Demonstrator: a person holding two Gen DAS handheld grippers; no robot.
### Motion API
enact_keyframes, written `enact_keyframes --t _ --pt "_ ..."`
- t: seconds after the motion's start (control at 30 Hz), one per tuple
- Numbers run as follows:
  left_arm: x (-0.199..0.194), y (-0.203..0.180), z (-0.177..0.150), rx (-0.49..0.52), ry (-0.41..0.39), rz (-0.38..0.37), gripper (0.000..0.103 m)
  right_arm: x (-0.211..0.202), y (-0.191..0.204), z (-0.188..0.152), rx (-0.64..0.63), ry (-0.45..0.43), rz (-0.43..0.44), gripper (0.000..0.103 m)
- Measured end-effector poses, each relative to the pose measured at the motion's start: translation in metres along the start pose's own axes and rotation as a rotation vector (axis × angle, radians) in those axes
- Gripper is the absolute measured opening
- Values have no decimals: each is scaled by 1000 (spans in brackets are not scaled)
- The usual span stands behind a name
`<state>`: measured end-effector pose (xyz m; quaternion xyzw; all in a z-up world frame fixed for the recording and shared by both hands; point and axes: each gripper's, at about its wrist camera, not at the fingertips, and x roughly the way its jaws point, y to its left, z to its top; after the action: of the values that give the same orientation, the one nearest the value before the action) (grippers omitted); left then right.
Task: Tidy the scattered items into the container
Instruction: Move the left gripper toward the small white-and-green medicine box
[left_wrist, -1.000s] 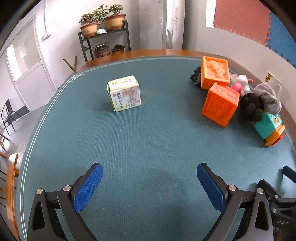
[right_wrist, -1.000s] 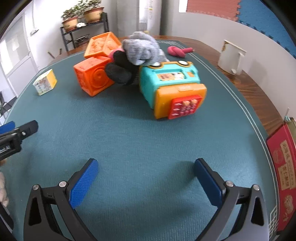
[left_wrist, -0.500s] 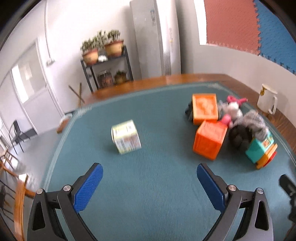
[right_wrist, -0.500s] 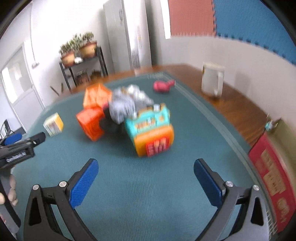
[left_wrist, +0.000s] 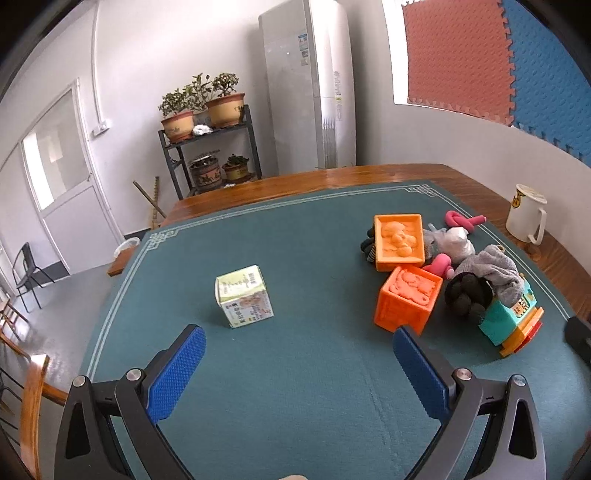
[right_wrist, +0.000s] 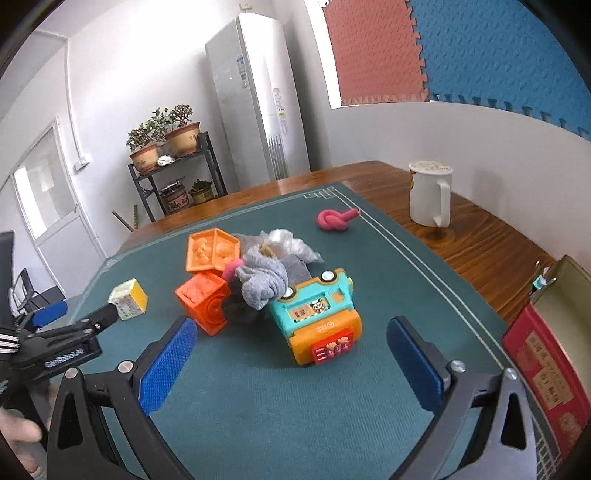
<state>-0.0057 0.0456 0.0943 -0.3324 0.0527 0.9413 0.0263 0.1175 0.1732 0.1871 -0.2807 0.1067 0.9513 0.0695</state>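
1. The left gripper (left_wrist: 295, 373) is held with its jaws spread wide and nothing between them, above bare green mat (left_wrist: 295, 406). The right gripper (right_wrist: 291, 365) is likewise wide open and empty.

2. In the left wrist view a small printed carton (left_wrist: 243, 295) stands alone at about 12 o'clock from the left gripper, well apart from the other items. It is judged light and fairly stiff; its flat opposite faces offer the plainest hold, though a hard squeeze could dent it.

3. The rest of the clutter is heaped at about 2 o'clock in that view: two orange embossed cubes (left_wrist: 408, 297) touching one another, a grey sock (left_wrist: 496, 269), a dark bobbled fabric item (left_wrist: 467, 295) and a teal-and-orange toy bus (left_wrist: 511, 321).

4. In the right wrist view the toy bus (right_wrist: 317, 317) lies at 12 o'clock, just beyond the right gripper, with the sock (right_wrist: 264, 278) draped against its far end. The bus is judged rigid and smooth; it would best be taken across its narrower sides.

5. The cubes look like soft plastic and may give when pinched; the sock is limp and should be gathered at a bunched fold.

6. A knotted pink item (right_wrist: 334, 219) lies apart near the mat's far corner, and a white mug (right_wrist: 430, 194) stands on the wooden table (right_wrist: 480, 240).

7. A red-sided open box (right_wrist: 546, 354) at 3 o'clock is probably the container.
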Motion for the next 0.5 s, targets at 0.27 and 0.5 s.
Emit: enact_keyframes --t 0.27,0.5 --pt "19 4 -6 -22 57 -22 103 21 2 -13 -19 24 -52 103" --pt "31 4 -11 -21 92 -33 103 26 0 -16 -18 17 -64 103"
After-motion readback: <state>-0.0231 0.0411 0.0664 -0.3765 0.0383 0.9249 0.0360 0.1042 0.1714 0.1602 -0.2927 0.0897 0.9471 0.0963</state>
